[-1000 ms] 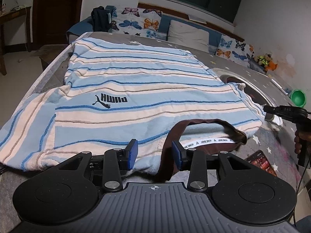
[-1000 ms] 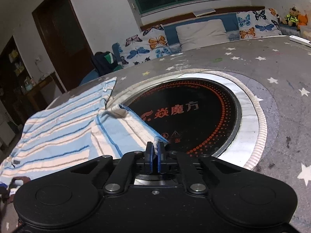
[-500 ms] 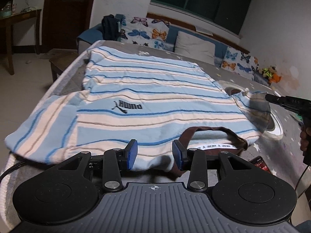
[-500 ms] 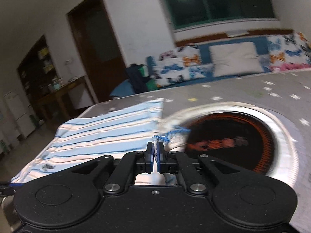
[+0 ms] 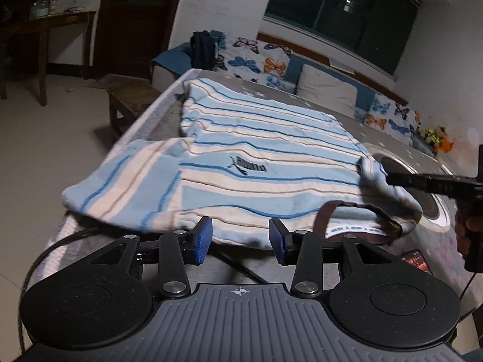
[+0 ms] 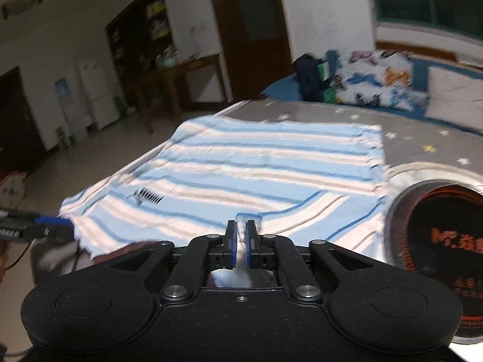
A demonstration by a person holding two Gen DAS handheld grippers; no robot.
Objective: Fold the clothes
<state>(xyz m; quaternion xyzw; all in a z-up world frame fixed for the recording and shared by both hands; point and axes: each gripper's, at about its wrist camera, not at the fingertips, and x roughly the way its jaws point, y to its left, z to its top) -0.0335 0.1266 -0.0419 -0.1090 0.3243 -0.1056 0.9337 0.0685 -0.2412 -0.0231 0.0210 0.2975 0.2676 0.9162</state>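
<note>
The right gripper [image 6: 240, 242] is clenched on the sleeve [image 6: 305, 211] of the striped T-shirt [image 5: 256, 154], lifting it over the shirt's body ahead, probably to fold it inward. The left gripper [image 5: 240, 238] hangs released just short of the shirt's collar edge, holding nothing.

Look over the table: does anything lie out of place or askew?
Yes. The striped shirt is not flat: its right sleeve is lifted, pinched in the right gripper, and its left sleeve droops over the table edge.
</note>
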